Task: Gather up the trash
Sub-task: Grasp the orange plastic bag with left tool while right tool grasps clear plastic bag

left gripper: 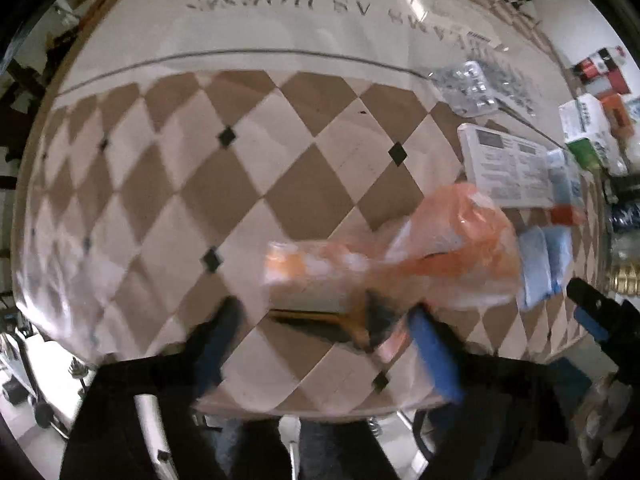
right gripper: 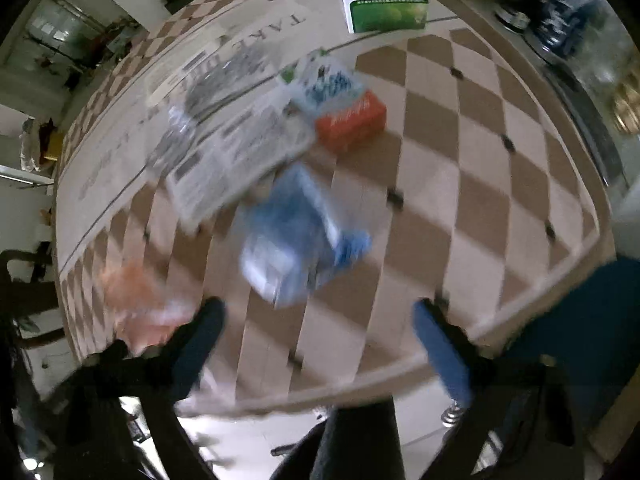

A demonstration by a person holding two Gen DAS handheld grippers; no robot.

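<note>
An orange translucent plastic bag (left gripper: 452, 248) with a small box inside lies on the checkered tablecloth (left gripper: 280, 168), just ahead of my left gripper (left gripper: 324, 332). The left gripper is open, its right finger (left gripper: 432, 356) beside the bag's near end. A blue plastic packet (right gripper: 296, 236) lies ahead of my right gripper (right gripper: 320, 320), which is open and empty above the table's near edge. The orange bag shows blurred in the right wrist view (right gripper: 136, 300), by the left finger. The blue packet also shows in the left wrist view (left gripper: 544, 264).
A white printed leaflet box (left gripper: 512, 168), blister packs (left gripper: 472, 88), an orange-red box (right gripper: 352, 120), and a green and white medicine box (right gripper: 386, 0) lie on the table. More boxes (left gripper: 600, 76) and dark items stand at the right edge. The other gripper (left gripper: 592, 312) shows at right.
</note>
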